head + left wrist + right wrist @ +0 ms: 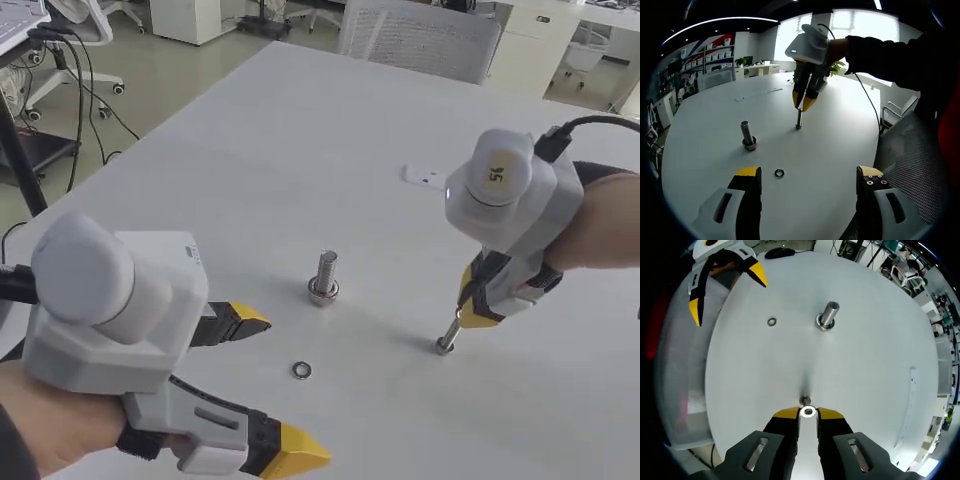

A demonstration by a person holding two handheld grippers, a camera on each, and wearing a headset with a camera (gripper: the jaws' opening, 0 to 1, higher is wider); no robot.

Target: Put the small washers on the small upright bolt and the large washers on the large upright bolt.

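Small washer (pixel 808 412), flat metal ring

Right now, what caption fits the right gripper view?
Yellow-tipped right gripper pinches a small silver washer near the thin upright metal bolt.

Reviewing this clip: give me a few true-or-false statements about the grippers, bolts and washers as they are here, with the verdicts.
1. The left gripper is open. True.
2. The large bolt lies on its side. False: it stands upright on the table.
3. The right gripper is shut on a washer close to the top of the small bolt. True.
4. The loose washer is threaded on the large bolt. False: it lies flat on the table, apart from both bolts, in front of the left gripper.
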